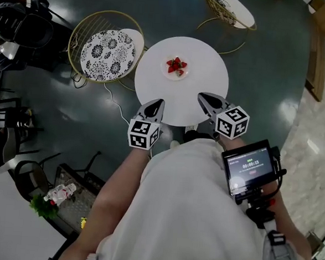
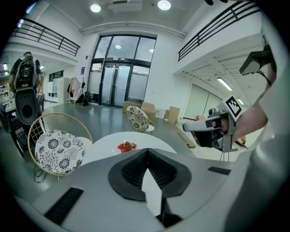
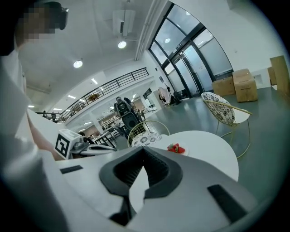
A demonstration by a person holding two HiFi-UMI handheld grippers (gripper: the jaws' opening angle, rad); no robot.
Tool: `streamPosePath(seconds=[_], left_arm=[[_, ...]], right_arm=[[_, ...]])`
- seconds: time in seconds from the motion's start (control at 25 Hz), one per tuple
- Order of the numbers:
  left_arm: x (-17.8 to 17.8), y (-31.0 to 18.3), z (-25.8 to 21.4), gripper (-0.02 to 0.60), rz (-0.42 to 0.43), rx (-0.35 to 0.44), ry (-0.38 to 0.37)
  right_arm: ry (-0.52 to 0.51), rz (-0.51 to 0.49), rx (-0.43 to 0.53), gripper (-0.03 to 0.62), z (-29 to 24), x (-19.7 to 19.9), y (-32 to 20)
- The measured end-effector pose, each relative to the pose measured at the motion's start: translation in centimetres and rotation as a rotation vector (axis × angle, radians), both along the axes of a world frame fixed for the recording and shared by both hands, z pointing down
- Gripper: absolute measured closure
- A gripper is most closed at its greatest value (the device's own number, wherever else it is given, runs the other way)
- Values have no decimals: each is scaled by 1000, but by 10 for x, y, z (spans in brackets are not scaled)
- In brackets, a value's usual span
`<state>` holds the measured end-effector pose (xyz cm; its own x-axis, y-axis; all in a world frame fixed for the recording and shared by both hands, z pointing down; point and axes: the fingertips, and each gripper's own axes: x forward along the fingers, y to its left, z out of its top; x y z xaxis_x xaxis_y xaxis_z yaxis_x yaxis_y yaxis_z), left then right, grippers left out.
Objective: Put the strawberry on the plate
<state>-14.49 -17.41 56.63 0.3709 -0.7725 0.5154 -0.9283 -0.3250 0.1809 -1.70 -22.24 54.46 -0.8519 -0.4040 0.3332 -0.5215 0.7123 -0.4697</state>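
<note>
Two hand-held grippers are held side by side over the near edge of a round white table [image 1: 155, 81], both pointing toward its middle. The left hand-held gripper [image 1: 159, 102] has its jaws closed together with nothing between them. The right hand-held gripper [image 1: 201, 96] likewise has its jaws pressed tip to tip and empty. Each carries a marker cube at its rear, the left cube [image 1: 144, 133] and the right cube [image 1: 232, 121], close to the person's white shirt [image 1: 190, 212].

Several strawberries [image 1: 176, 66] lie in a small heap on a white plate [image 1: 185, 74] near the centre of the table, well apart from both grippers.

To the left of the table stands a gold wire chair [image 1: 104, 46] with a black-and-white patterned cushion. A second chair [image 1: 229, 8] of the same kind stands beyond the table, at the top of the head view. A white cable [image 1: 115, 104] trails across the dark floor [image 1: 267, 67] by the table's left side. A small screen [image 1: 250, 167] sits on a mount by the person's right arm.

The left gripper view looks over the plate toward tall glass doors [image 2: 118, 77]. The right gripper view shows cardboard boxes [image 3: 240, 84] by the far wall.
</note>
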Motion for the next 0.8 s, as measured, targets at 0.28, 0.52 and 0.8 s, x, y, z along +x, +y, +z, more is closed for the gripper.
streamPosePath(seconds=[0.28,0.52,0.8], left_arm=[[-4,33,-18,574,8,34,25],[3,92,-34,574,29,62,78],[-2,89,-25,574,16,45,98]], right_arm=[[-37,-22,32,588,-34,-1,23],[-19,-1,65,588,-48,16,86],[-1,-5,66,588,-39,14,86]])
